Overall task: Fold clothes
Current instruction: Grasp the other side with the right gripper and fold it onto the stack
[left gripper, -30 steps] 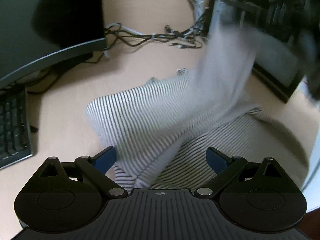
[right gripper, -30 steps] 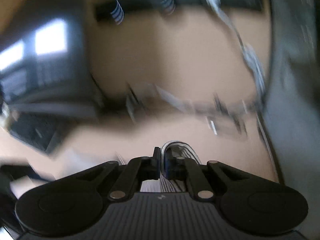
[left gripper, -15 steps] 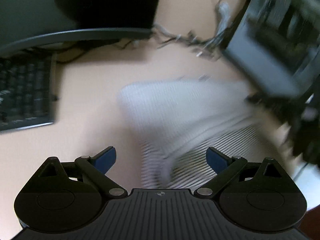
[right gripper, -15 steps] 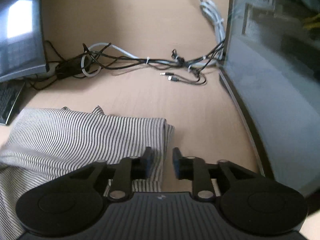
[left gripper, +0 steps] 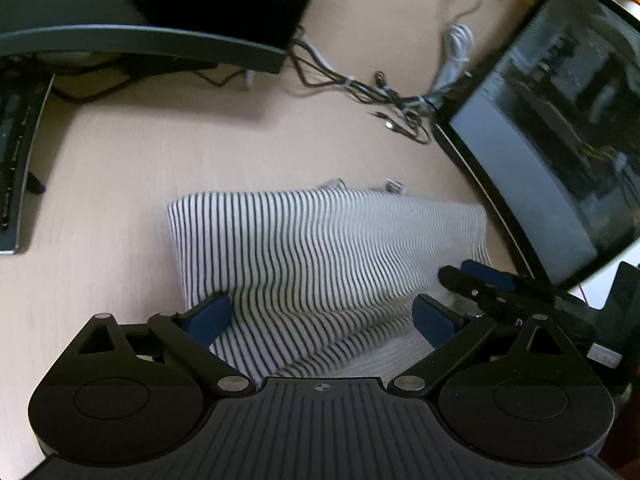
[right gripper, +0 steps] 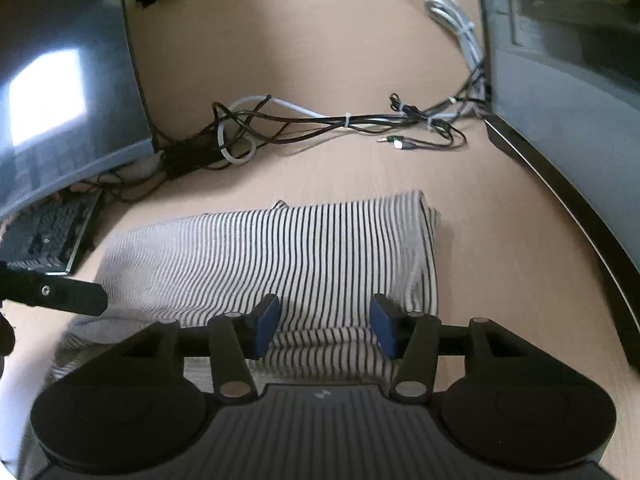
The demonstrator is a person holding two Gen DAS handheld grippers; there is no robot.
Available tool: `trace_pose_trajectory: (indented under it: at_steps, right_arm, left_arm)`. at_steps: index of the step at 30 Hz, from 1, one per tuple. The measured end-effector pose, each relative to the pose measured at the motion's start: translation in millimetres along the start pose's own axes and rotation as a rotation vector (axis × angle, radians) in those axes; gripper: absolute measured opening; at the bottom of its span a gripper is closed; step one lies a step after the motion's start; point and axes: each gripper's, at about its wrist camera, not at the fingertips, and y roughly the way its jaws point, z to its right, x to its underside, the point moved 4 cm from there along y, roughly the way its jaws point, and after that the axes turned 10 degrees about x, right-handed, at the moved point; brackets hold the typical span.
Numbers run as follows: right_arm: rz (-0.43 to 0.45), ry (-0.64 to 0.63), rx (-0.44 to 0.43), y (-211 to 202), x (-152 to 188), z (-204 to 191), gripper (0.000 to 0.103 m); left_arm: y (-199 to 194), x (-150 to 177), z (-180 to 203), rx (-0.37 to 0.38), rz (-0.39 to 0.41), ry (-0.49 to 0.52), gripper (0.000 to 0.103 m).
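Fingers (left gripper: 208,316) of both our grippers (left gripper: 322,316) (right gripper: 325,328) spread, released, above the folded striped shirt (right gripper: 280,256) on the desk (right gripper: 340,52).

Striped garment (left gripper: 320,248): soft knit cloth, matt, fine black-and-white ribbing. Desk (right gripper: 320,60): pale wood-look surface, smooth, low sheen. Left gripper (left gripper: 322,316): matt black plastic, ribbed housing, small bright metal pivot pins, blue rubbery-looking pads (left gripper: 210,316). Right gripper (right gripper: 326,328): same finish. Monitor (right gripper: 60,80): glossy dark screen, reflective. Cables (right gripper: 320,124): smooth black and white plastic sheathing.
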Motion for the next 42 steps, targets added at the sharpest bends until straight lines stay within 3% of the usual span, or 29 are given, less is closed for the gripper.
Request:
trace_pose_trajectory:
  at_steps: [5,10,16,21,24,26,29,32,38,42]
  right_arm:
    - [0.014,-0.002,-0.007,29.3,-2.3,-8.8,0.052]
    - [0.019,-0.013,-0.014,49.5,-16.4,-9.6,0.054]
    - [-0.03,-0.051,-0.052,38.4,-16.9,5.9,0.054]
    - [-0.068,-0.059,-0.055,8.5,-23.1,21.4,0.052]
    - [0.037,-0.077,-0.046,-10.5,-46.3,20.2,0.044]
    - [0.053,-0.059,-0.066,-4.8,-61.9,16.3,0.043]
    - [-0.062,-0.06,-0.049,27.4,-54.1,15.4,0.043]
    - [-0.154,-0.089,-0.041,42.9,-37.1,21.0,0.042]
    - [-0.083,-0.1,-0.104,54.8,-78.2,4.4,0.041]
    - [-0.171,-0.116,-0.106,105.5,-83.0,-11.2,0.037]
  left_arm:
    - [21.5,-13.8,9.4,-0.065,-0.008,0.112,0.102]
    - [40.5,-35.0,7.3,-0.078,0.003,0.127,0.103]
    - [49.0,-45.7,7.2,-0.08,-0.006,0.152,0.102]
    - [17.5,-38.2,17.0,-0.086,0.016,0.133,0.1]
    - [4.0,-41.2,30.8,-0.039,0.07,0.135,0.1]
    - [11.8,-42.0,34.3,-0.032,0.059,0.139,0.1]
    - [34.2,-31.3,18.3,-0.088,-0.032,0.076,0.1]
    - [30.0,-22.2,16.0,-0.109,-0.033,0.11,0.1]
    - [12.7,-23.3,15.9,-0.123,-0.003,0.026,0.1]
    - [-1.3,-24.1,14.7,-0.178,0.009,0.011,0.1]
